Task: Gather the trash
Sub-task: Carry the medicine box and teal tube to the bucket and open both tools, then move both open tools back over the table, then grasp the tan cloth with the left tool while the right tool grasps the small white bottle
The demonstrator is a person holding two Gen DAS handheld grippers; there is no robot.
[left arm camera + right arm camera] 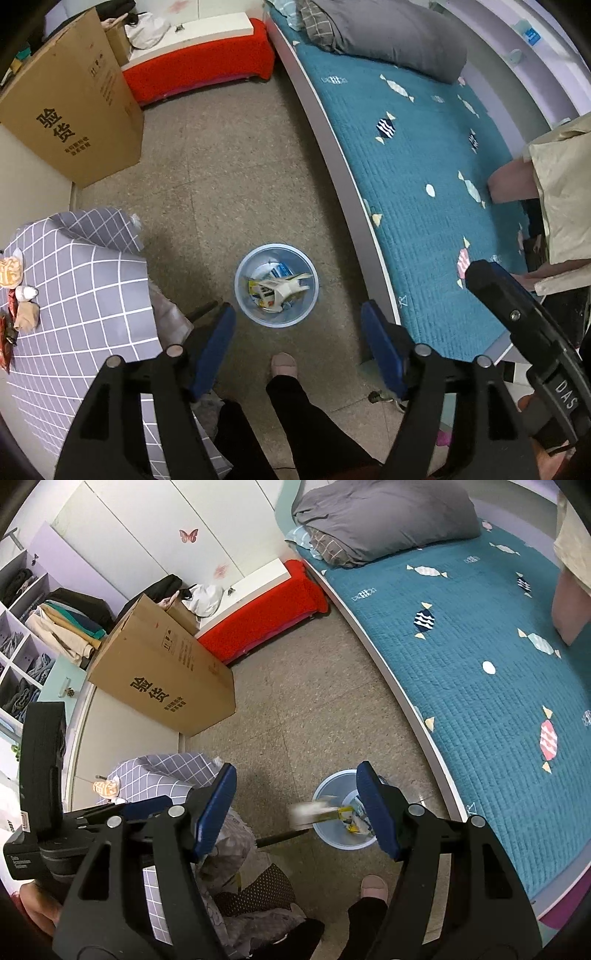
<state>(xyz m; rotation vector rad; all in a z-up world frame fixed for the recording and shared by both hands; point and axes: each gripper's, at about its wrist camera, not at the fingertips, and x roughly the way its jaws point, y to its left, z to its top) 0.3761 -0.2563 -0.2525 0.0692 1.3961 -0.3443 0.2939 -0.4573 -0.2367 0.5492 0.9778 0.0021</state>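
A light blue trash bin [276,286] stands on the floor between the table and the bed, with several wrappers and papers inside. My left gripper [298,328] is open and empty, above and just in front of the bin. My right gripper [297,805] is open; a blurred white and yellow piece of trash [314,811] is in the air between its fingers, above the bin's [325,794] left rim. More trash [16,295] lies on the grey checked tablecloth [74,288] at the far left: crumpled paper, a small white bottle, red wrappers.
A big cardboard box [74,114] stands at the back left beside a red-covered bench [199,70]. The teal bed [424,177] runs along the right. The person's slippered foot [283,363] is on the floor near the bin.
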